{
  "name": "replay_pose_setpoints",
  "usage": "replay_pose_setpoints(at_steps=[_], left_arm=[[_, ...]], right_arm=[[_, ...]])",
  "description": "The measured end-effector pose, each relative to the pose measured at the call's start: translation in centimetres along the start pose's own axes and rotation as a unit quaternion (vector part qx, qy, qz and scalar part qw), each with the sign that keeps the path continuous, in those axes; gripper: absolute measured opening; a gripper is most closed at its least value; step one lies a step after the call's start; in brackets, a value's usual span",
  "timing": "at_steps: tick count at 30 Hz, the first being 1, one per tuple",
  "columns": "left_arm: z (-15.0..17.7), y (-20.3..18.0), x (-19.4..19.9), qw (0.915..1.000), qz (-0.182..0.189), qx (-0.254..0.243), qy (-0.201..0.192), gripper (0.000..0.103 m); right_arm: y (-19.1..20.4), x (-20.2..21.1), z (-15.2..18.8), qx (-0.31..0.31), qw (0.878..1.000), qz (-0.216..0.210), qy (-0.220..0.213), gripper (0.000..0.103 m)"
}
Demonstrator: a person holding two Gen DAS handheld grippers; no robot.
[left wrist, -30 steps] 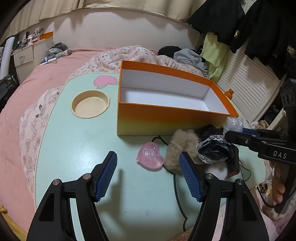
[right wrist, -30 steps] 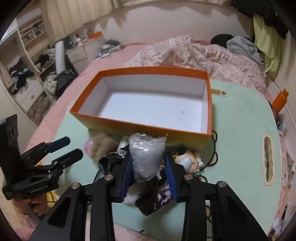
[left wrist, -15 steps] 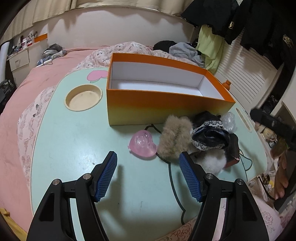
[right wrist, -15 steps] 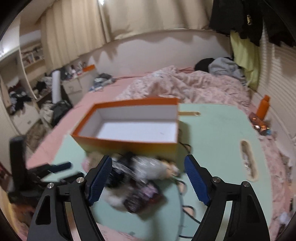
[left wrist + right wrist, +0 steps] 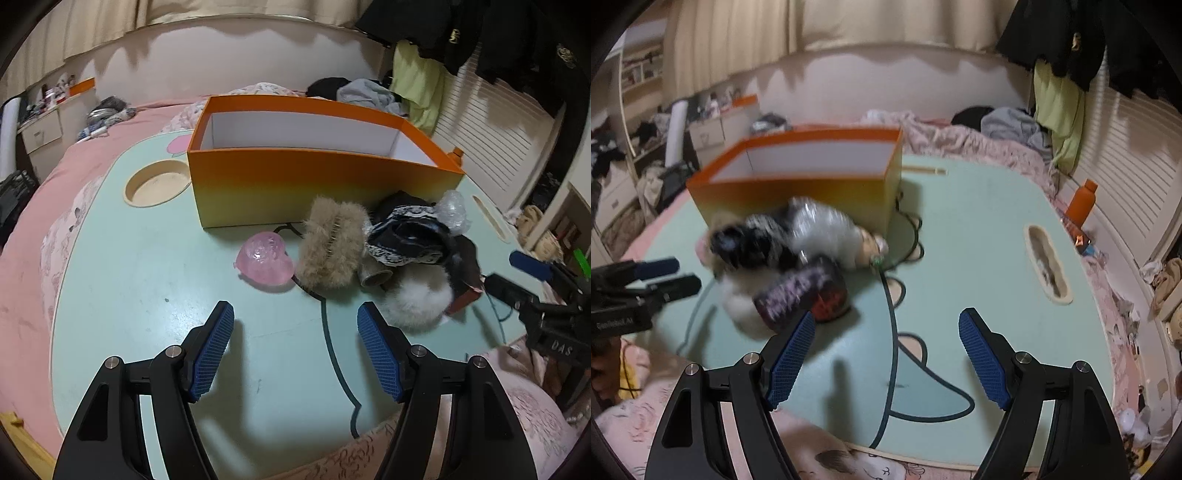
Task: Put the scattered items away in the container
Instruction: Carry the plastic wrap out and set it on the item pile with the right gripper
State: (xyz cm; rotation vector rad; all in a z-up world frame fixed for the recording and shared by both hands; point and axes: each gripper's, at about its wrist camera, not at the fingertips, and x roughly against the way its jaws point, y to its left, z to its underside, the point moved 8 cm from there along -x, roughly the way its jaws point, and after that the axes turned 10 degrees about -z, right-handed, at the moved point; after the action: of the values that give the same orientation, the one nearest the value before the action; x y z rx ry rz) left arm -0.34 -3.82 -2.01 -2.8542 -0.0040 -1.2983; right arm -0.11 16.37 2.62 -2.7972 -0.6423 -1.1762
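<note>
1. crinkly plastic bundle (image 5: 453, 210): your right gripper (image 5: 886, 328) let it go a second ago; now spread wide, empty.
2. left gripper (image 5: 295, 323): agape, empty.
3. orange box (image 5: 314, 173): nothing visible inside; pile beside it on surface (image 5: 147, 280).

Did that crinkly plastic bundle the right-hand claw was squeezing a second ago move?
Yes. The plastic bundle now lies released on the pile before the orange box; the right gripper is open and empty.
</note>
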Motion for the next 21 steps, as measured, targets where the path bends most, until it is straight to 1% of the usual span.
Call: replay_pose_setpoints(at_steps=[2, 3, 4, 5, 6, 7, 8, 10, 11, 12, 13, 17, 21], left_arm=[[0.0, -0.2, -0.5, 0.9999, -0.010, -0.004, -0.002, 0.070], [0.0, -0.4, -0.6, 0.9995, -0.025, -0.010, -0.013, 0.070], [0.0, -0.5, -0.8, 0.9992, -0.034, -0.014, -0.015, 0.072], [0.1, -0.7, -0.9, 0.9985, -0.044, -0.024, -0.022, 0.074], [0.2, -1.1, -1.1, 0.9978, -0.051, -0.034, -0.026, 0.080], [0.2, -1.4, -1.3, 0.9971, -0.054, -0.041, -0.033, 0.085], [0.3, -1.7, -1.4, 0.9970, -0.051, -0.039, -0.043, 0.086], [0.3, -2.1, -1.8, 0.9962, -0.052, -0.039, -0.058, 0.092], [0.2, -2.1, -2.0, 0.9959, -0.052, -0.040, -0.063, 0.094], [0.2, -2.1, -2.2, 0.9958, -0.054, -0.037, -0.064, 0.099], [0.3, -1.9, -2.3, 0.9961, -0.056, -0.034, -0.060, 0.102], [0.4, -1.8, -2.5, 0.9962, -0.057, -0.030, -0.058, 0.102], [0.7, -1.8, -2.0, 0.9957, -0.063, -0.023, -0.064, 0.102]], right_arm=[[0.1, -1.4, 0.4, -0.005, 0.999, -0.020, 0.026, 0.081], [0.0, -2.1, 0.6, -0.007, 0.999, -0.022, 0.039, 0.082], [-0.1, -2.4, 0.7, 0.000, 0.999, -0.013, 0.041, 0.084], [-0.2, -2.7, 0.7, 0.009, 0.999, -0.001, 0.042, 0.090], [-0.3, -3.0, 0.8, 0.011, 0.999, 0.000, 0.047, 0.101], [-0.3, -3.2, 0.8, 0.012, 0.999, -0.002, 0.050, 0.103], [-0.3, -3.3, 0.8, 0.014, 0.999, -0.004, 0.050, 0.103], [-0.4, -3.4, 0.9, 0.016, 0.999, -0.007, 0.049, 0.103], [-0.5, -3.5, 0.9, 0.018, 0.999, -0.008, 0.047, 0.103], [-0.5, -3.5, 1.0, 0.020, 0.999, -0.010, 0.046, 0.103], [-0.5, -3.6, 1.0, 0.022, 0.999, -0.010, 0.044, 0.103], [-0.3, -3.7, 1.2, 0.025, 0.999, -0.010, 0.038, 0.103], [-0.1, -3.7, 1.2, 0.025, 0.999, -0.010, 0.036, 0.103]])
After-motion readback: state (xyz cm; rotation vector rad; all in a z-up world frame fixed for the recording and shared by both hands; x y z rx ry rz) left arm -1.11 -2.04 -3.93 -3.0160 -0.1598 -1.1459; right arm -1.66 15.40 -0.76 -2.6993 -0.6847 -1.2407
